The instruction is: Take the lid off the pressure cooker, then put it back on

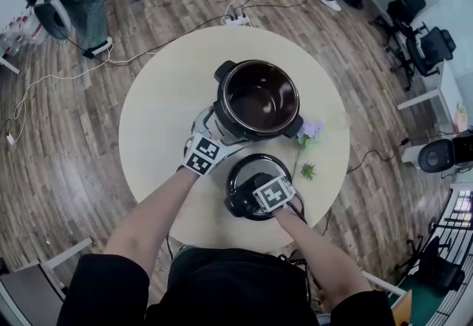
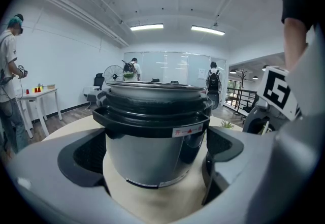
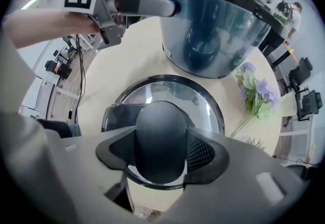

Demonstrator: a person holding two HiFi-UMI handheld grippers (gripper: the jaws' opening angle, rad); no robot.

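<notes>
The black and silver pressure cooker (image 1: 259, 99) stands open on the round cream table (image 1: 159, 110); its dark inner pot is bare. Its lid (image 1: 251, 163) lies flat on the table in front of it. My right gripper (image 1: 262, 197) points straight down and is shut on the lid's black knob (image 3: 160, 139), pads against both its sides. My left gripper (image 1: 213, 128) is at the cooker's front left. In the left gripper view its jaws (image 2: 152, 167) stand wide, with the cooker body (image 2: 152, 136) just ahead between them and a gap at each pad.
Purple artificial flowers (image 1: 310, 128) and a small green sprig (image 1: 308, 171) lie right of the lid. Cables and a power strip (image 1: 236, 20) run over the wood floor behind the table. Office chairs (image 1: 425, 47) stand at the far right, and people stand in the background.
</notes>
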